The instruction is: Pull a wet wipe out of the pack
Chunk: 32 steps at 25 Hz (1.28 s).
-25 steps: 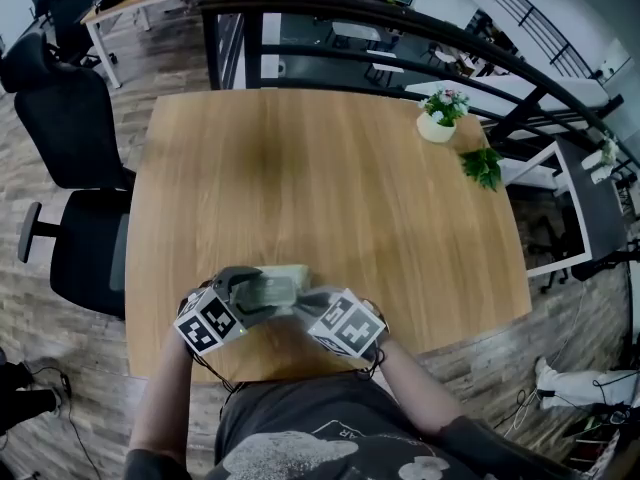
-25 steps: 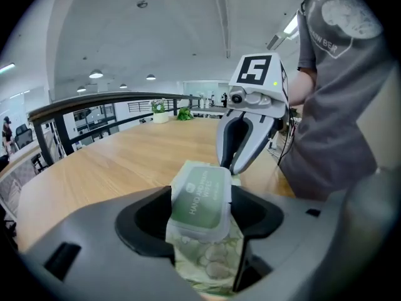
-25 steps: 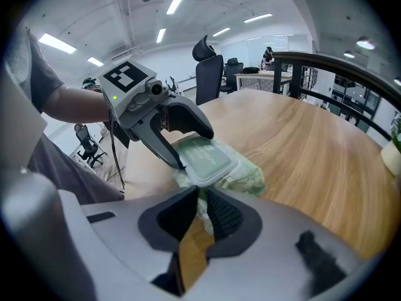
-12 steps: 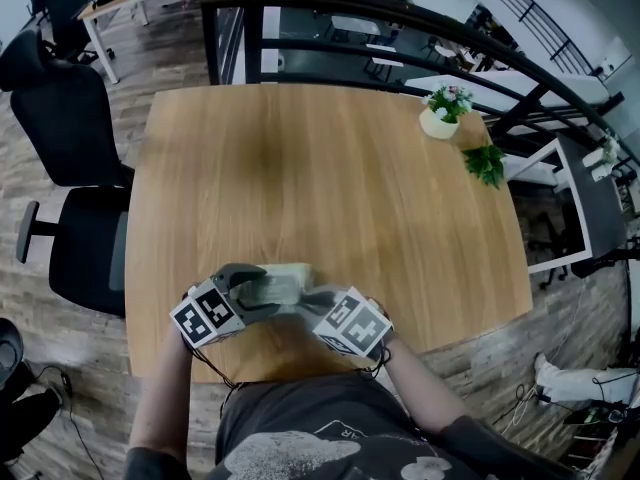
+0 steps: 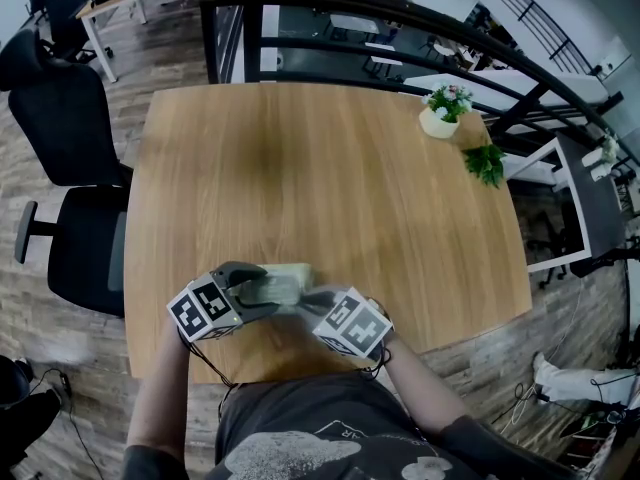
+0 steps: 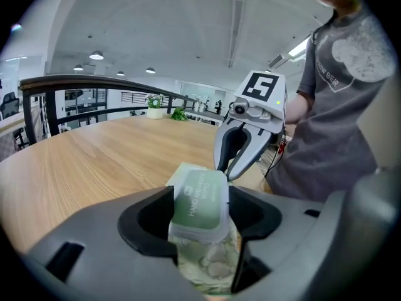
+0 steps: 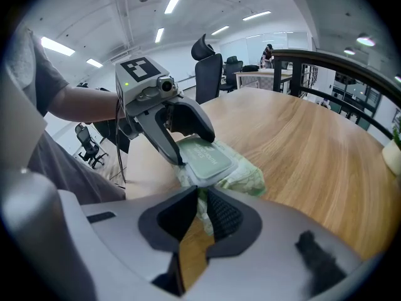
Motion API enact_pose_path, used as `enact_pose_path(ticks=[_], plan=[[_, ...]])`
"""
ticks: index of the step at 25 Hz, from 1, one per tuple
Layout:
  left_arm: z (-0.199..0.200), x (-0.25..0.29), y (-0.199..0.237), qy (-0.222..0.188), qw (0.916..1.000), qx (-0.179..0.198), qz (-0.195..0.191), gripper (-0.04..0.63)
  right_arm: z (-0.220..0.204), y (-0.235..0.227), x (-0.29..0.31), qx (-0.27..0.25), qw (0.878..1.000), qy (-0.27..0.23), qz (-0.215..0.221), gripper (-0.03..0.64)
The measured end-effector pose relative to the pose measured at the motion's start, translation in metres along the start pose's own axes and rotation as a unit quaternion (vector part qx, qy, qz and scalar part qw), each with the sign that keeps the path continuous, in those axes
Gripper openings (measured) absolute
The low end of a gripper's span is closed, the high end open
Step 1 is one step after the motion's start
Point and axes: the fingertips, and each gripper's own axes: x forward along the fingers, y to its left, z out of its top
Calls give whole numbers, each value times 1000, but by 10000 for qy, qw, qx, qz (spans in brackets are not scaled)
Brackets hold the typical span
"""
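Observation:
A soft green wet wipe pack (image 5: 282,287) with a flat green lid lies near the table's front edge, held between both grippers. My left gripper (image 5: 252,290) comes from the left. Its jaws have just been closing, and they now press on the lid end of the pack (image 6: 199,207). My right gripper (image 5: 306,304) comes from the right and is shut on the pack's crimped film end (image 7: 202,200). In the left gripper view the right gripper (image 6: 230,172) shows pinching the far end. In the right gripper view the left gripper (image 7: 180,158) clasps the lid (image 7: 207,157), which lies closed.
The wooden table (image 5: 330,168) stretches away from me. A small potted plant (image 5: 438,116) and a green sprig (image 5: 483,165) sit at its far right corner. A black office chair (image 5: 70,128) stands at the left and a dark railing (image 5: 400,18) runs behind.
The left gripper has rolled a little and its marker cube has shifted slightly left. The pack and the right gripper have stayed where they were.

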Motion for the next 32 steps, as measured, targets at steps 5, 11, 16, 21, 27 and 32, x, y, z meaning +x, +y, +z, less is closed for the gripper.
enact_pose_path(ticks=[5,11,16,21,27,32], plan=[[3,-2,1,-103,9994,-257,-199,273,0,-1,1,-35,10000,56,10,61],[6,-2,-1,-70,9994,-187,-267,259,-1,0,1,-80,9999,101,24,61],[6,-4,-2,17,9999,-54,-97,262,-1,1,2,-95,9999,106,18,61],[10,-13,-5,-115,9989,176,410,247,-2,2,2,-103,9999,79,-36,60],[18,-39,8,-497,9871,316,1488,167,-2,3,0,-49,10000,15,-39,61],[21,-55,32,-641,9677,260,2425,131,-2,3,0,-47,10000,19,-50,61]])
